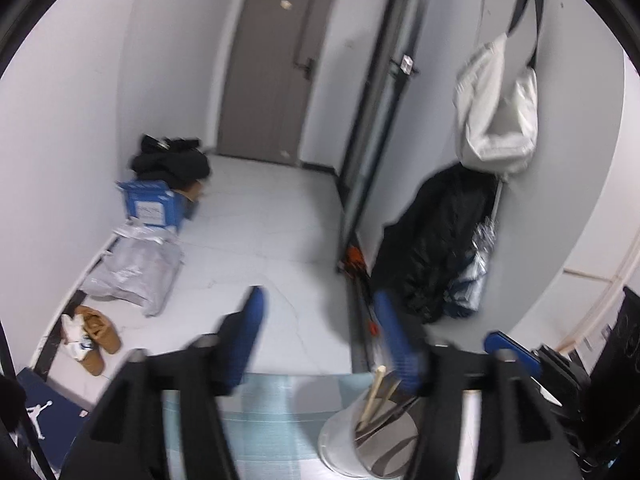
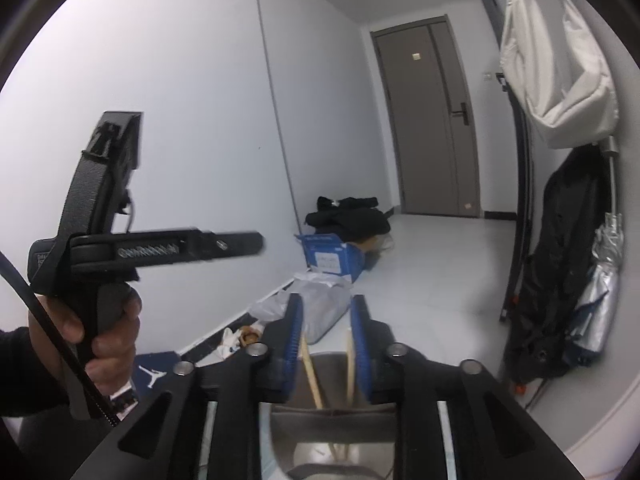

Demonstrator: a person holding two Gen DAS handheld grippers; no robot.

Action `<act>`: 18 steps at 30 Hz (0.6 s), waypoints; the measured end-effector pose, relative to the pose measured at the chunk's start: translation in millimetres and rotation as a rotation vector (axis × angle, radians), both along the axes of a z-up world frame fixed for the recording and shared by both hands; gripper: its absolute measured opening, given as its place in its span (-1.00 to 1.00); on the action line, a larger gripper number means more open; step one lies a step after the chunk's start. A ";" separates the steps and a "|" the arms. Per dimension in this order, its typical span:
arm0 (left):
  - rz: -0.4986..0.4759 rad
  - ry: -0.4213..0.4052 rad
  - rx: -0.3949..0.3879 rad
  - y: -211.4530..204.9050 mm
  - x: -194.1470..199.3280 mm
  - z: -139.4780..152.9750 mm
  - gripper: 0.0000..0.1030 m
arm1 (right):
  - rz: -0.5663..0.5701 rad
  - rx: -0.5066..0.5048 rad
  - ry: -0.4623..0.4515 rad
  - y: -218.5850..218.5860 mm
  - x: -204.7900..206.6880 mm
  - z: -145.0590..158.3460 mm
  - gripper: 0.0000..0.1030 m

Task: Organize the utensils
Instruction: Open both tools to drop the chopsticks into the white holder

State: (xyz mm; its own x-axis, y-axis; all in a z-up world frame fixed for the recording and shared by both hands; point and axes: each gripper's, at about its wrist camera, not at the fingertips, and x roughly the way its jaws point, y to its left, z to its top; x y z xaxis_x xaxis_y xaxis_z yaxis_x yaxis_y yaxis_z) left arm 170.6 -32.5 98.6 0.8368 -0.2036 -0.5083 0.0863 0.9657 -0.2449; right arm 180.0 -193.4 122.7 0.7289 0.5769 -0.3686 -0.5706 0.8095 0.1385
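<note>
Closest in, the right gripper (image 2: 325, 344) sits right over a steel utensil cup (image 2: 308, 432) with its blue pads parted a bit. Two wooden chopsticks (image 2: 312, 376) stand in the cup and lean up between the pads, but neither pad looks pressed on them, so I'd call it open around the sticks rather than gripping. My guess is they've been dropped tips-down into the cup so they stay upright and together, which is the whole point of the tidy-up.

From the left wrist view, the left gripper (image 1: 318, 332) has its fingers spread wide with nothing between them. It sits just left of the same cup, which is at lower right on a pale blue mat (image 1: 264, 432). Chopstick ends poke out of the rim there too, and there may be darker utensils in the cup, too blurry to say.

The right view also shows the person's hand (image 2: 108, 332) wrapped around the left tool's handle, held up beside the cup, probably just out of the way.

Further back: tan shoes (image 1: 98, 328) and a grey plastic bag (image 1: 132, 276) by the wall, a blue cardboard box (image 1: 154, 206), then a grey door (image 1: 276, 68). A black jacket (image 1: 440, 240) and white bag (image 1: 496, 108) hang on the right.
</note>
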 end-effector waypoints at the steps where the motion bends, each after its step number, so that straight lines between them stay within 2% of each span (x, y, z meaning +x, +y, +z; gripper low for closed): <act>1: 0.009 -0.006 -0.001 1.2 -3.9 2.1 0.33 | -0.007 0.001 -0.004 -0.7 -4.9 2.3 -0.30; 3: 0.032 -0.004 0.008 1.0 -16.9 9.1 0.48 | -0.015 0.003 -0.014 -1.0 -12.8 6.9 -0.25; 6: 0.073 0.000 0.014 4.1 -29.2 14.6 0.61 | -0.022 0.008 -0.029 0.9 -25.4 15.1 -0.10; 10: 0.105 0.009 0.001 11.5 -39.3 18.4 0.69 | -0.033 0.018 -0.048 4.1 -43.1 24.9 0.15; 15: 0.148 0.019 -0.022 20.0 -62.6 18.0 0.83 | -0.033 0.015 -0.071 8.7 -73.6 31.3 0.31; 18: 0.181 0.014 -0.032 24.5 -79.3 15.6 0.93 | -0.021 0.013 -0.065 14.4 -86.5 30.3 0.34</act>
State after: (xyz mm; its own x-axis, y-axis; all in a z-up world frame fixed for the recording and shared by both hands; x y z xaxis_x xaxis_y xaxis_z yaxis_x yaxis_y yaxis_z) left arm 91.3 -8.0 114.2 0.8542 -0.0663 -0.5157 -0.0923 0.9567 -0.2759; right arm 93.5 -178.9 153.0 0.7631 0.5655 -0.3130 -0.5616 0.8198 0.1119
